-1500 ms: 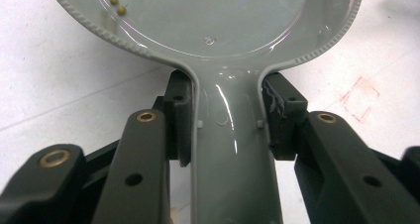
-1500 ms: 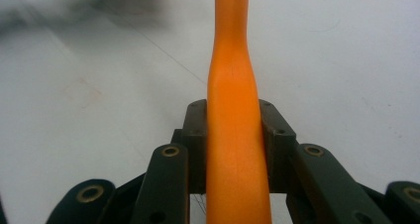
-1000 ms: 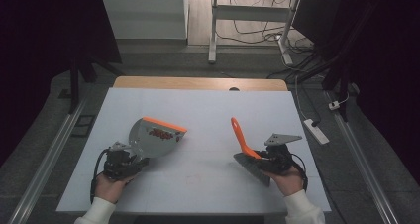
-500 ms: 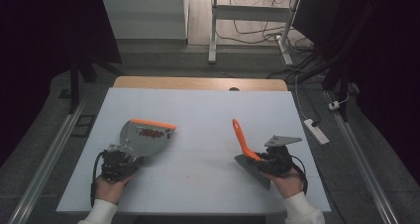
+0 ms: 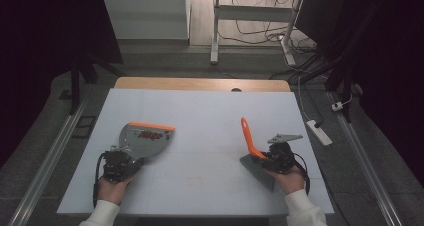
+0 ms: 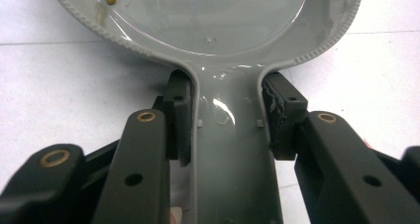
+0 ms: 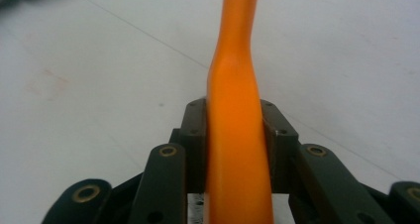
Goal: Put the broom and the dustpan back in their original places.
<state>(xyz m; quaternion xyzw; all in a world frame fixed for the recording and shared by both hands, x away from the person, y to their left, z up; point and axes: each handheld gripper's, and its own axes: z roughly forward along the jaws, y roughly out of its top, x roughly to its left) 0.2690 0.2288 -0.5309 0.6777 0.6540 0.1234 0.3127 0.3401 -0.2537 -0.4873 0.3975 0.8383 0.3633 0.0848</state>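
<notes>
High view: the dustpan (image 5: 142, 138) lies left of the brush (image 5: 252, 153) on the white bench (image 5: 210, 121), well apart, its orange lip away from the person. The left gripper (image 5: 120, 162) holds its handle; the right gripper (image 5: 272, 158) is at the brush's handle, which rises up and away. Dark floor and cables lie beyond.

Left gripper view: jaws clamped on the dustpan's grey handle, running straight ahead.

Right gripper view: jaws have just been opening; the orange handle (image 7: 236, 135) stands between them, the pads apparently touching it.
</notes>
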